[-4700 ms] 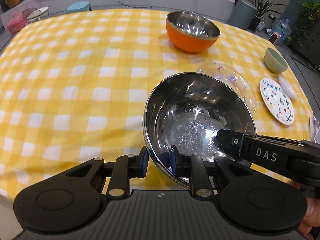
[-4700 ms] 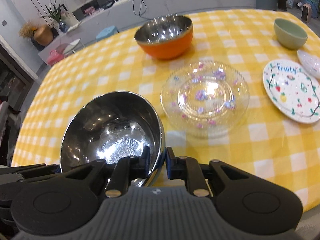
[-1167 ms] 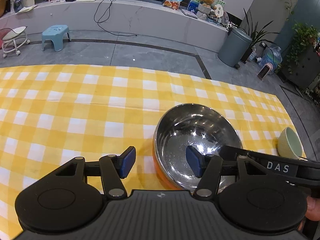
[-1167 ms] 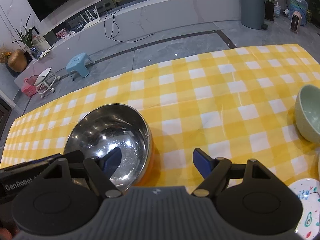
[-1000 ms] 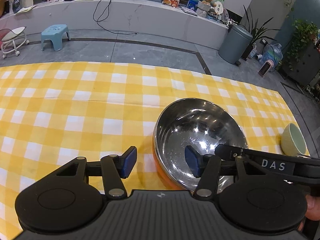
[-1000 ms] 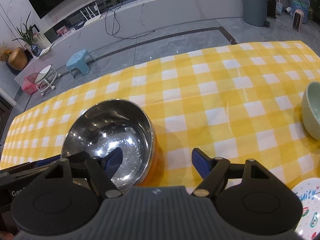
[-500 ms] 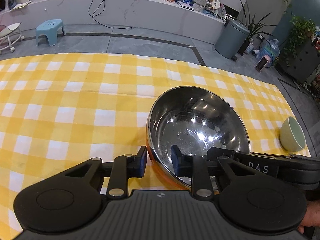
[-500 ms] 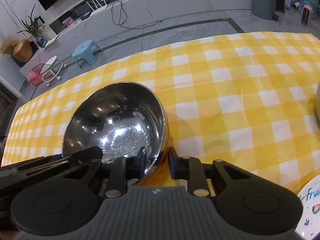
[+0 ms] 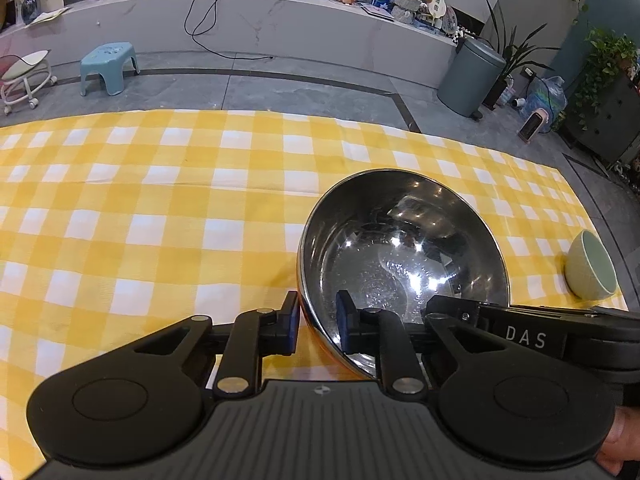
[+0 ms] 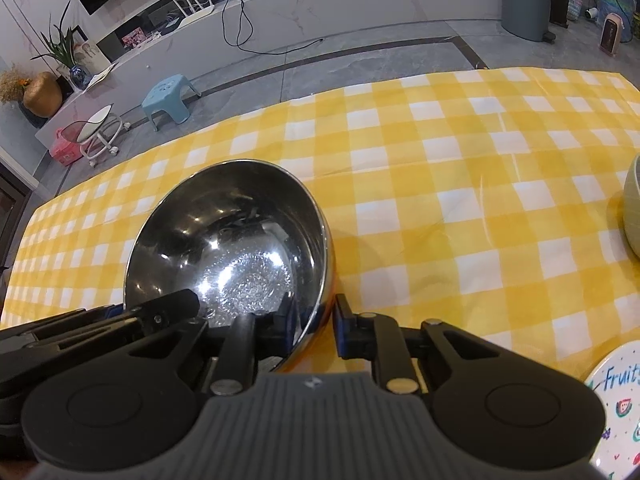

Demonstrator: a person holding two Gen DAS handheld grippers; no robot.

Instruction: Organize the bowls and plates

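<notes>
Here the left gripper (image 9: pixel 317 322) has just been closing and now pinches the near rim of the steel bowl (image 9: pixel 402 256), one pad inside, one outside. The right gripper (image 10: pixel 312 326) has likewise been closing and clamps the same rim from the opposite side. The bowl, orange on its outside, sits on the yellow checked tablecloth (image 9: pixel 160 216). A small green bowl (image 9: pixel 592 264) stands well apart, and a painted plate (image 10: pixel 620 412) lies near the right gripper.
</notes>
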